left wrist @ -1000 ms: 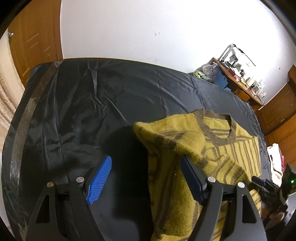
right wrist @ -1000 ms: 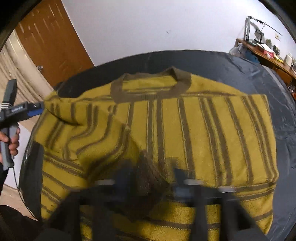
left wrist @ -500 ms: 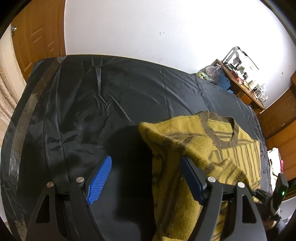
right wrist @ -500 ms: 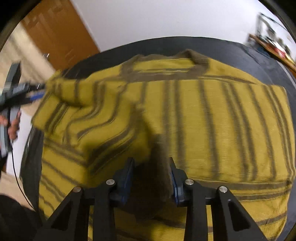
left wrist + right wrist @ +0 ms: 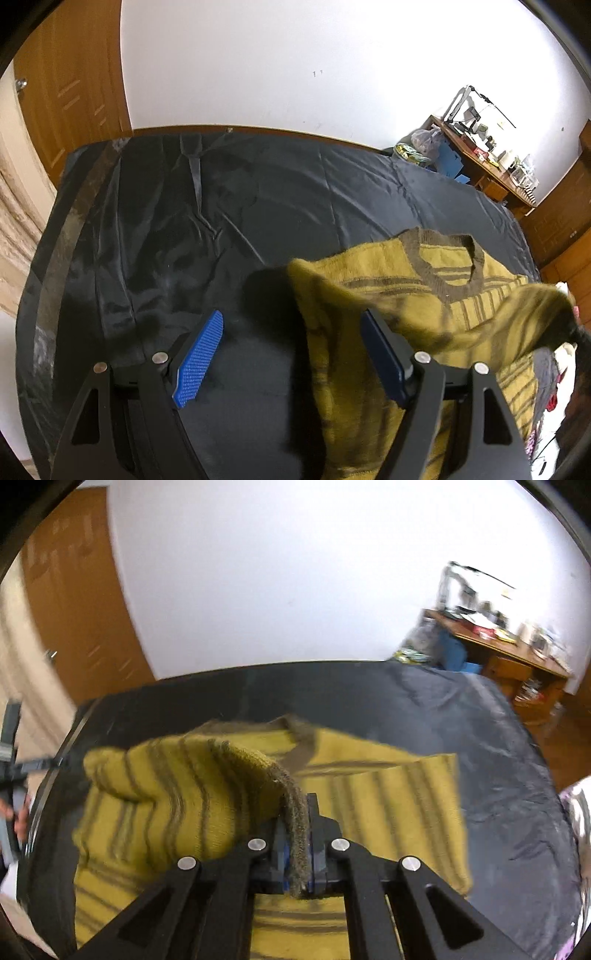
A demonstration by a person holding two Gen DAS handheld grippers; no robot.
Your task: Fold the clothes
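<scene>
Since a second ago your right gripper (image 5: 298,843) has lifted the sleeve (image 5: 192,786) up off the sweater's (image 5: 388,805) body, and the sleeve now arches from the shoulder on the left to your jaws; its brown cuff (image 5: 297,834) is pinched between them, the jaws pressed tight on the knit. The right view is blurred with motion. Your left gripper (image 5: 291,354) hangs over the black sheet (image 5: 221,206) with its jaws spread wide and nothing between them; the left blue pad (image 5: 199,360) is over bare sheet, and the right pad (image 5: 382,360) sits in front of the sweater's left edge, though you cannot tell from the pictures whether it touches the knit. The yellow sweater with brown stripes lies flat on the sheet, collar (image 5: 443,258) toward the far white wall (image 5: 295,66), toward the right side of the covered surface in the left view. In that view the raised sleeve crosses the right of the picture as a blurred yellow band. A cluttered table (image 5: 491,162) stands against the wall at the far right, and a wooden door (image 5: 74,92) is at the left.
</scene>
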